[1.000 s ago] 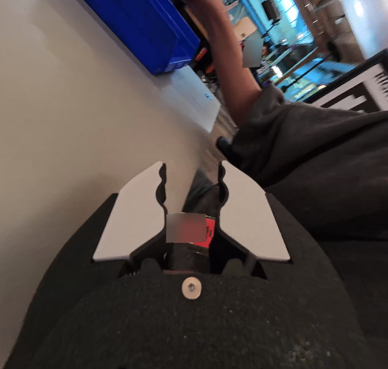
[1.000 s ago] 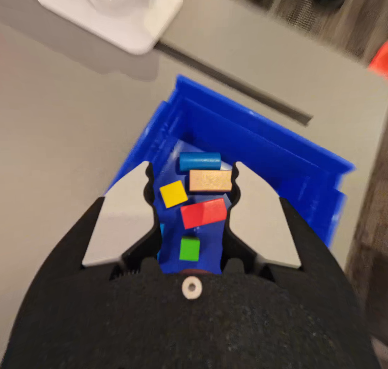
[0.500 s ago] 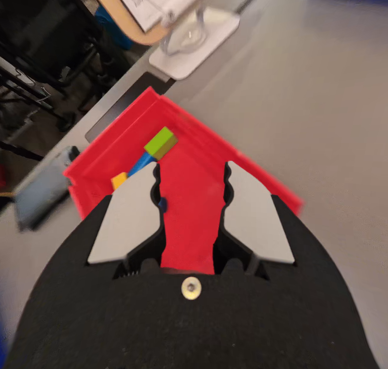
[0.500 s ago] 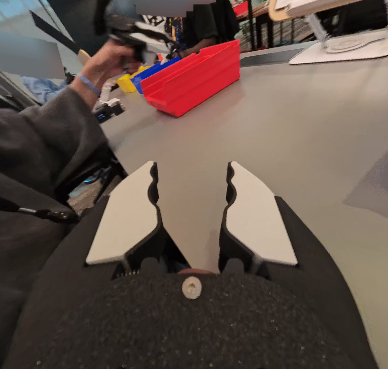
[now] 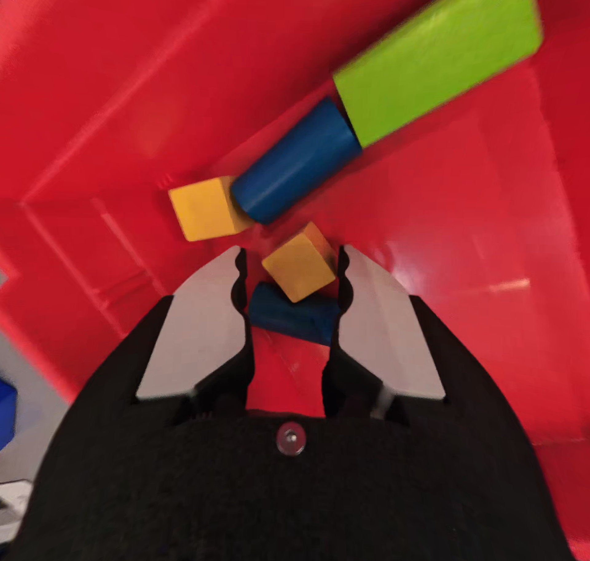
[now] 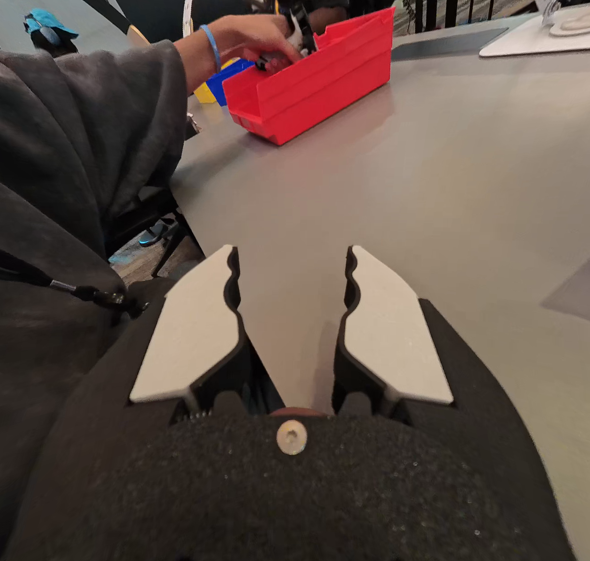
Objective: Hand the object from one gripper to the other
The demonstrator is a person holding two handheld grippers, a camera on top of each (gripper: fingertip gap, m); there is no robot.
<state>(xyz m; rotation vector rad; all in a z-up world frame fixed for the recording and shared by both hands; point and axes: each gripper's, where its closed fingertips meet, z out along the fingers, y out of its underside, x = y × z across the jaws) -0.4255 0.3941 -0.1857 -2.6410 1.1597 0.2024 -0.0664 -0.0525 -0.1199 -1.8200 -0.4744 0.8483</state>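
Note:
My left gripper (image 5: 291, 253) is open and reaches down inside the red bin (image 5: 447, 258). A yellow cube (image 5: 298, 266) sits between its fingertips, leaning on a dark blue block (image 5: 292, 320); the jaws do not grip it. Beyond lie a second yellow cube (image 5: 204, 209), a blue cylinder (image 5: 297, 162) and a green block (image 5: 437, 57). My right gripper (image 6: 292, 255) is open and empty, low over the grey table (image 6: 415, 178). It looks toward the red bin (image 6: 319, 82), where a hand (image 6: 252, 39) holds the left gripper.
A blue bin (image 6: 223, 73) and a yellow bin (image 6: 204, 94) stand behind the red one. A white stand base (image 6: 542, 36) sits at the table's far right. A grey sleeve (image 6: 79, 124) and a chair fill the left of the right wrist view.
My left gripper has dropped from above the red bin down into it, close over the blocks. The right gripper has barely moved; the hand across the table has lowered into the bin.

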